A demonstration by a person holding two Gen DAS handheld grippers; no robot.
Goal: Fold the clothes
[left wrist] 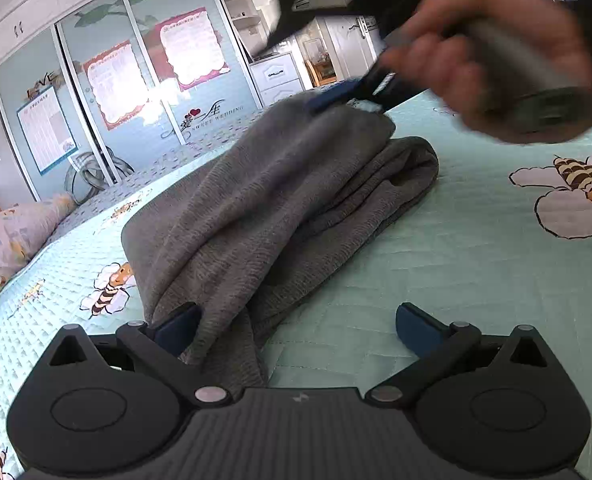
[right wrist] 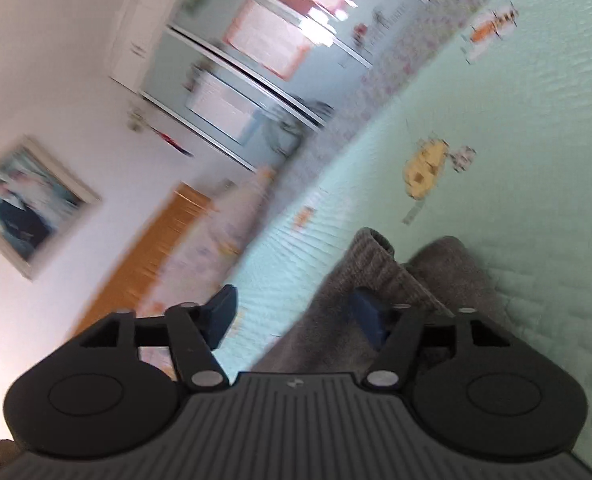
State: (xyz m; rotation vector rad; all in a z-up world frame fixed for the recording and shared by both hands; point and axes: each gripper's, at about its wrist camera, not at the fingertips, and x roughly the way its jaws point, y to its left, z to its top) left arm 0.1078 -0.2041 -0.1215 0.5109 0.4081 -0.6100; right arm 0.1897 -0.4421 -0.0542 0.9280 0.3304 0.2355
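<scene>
Left gripper (left wrist: 296, 332) is spread wide, gray garment's (left wrist: 280, 200) near end draped against one pad, unpinched. Right gripper (right wrist: 296, 316) is parted, nothing clamped, cloth beside one pad. Garment is bunched on the mint bee-print bedspread (left wrist: 476, 264), long axis running from left gripper toward right hand (left wrist: 492, 60). Wardrobe (left wrist: 108, 80) is seen behind.

grey knit garment (left wrist: 280, 200), plain, ribbed edge. bedspread (left wrist: 476, 280) mint green, quilted, cartoon bee print in yellow/brown/white, lower left + right of frame. both grippers black w/ blue fingertips (left wrist: 178, 330). pillow (left wrist: 8, 240) far left, pale floral. wardrobe (left wrist: 108, 80) upper left, light blue doors, pink-bordered posters.
</scene>
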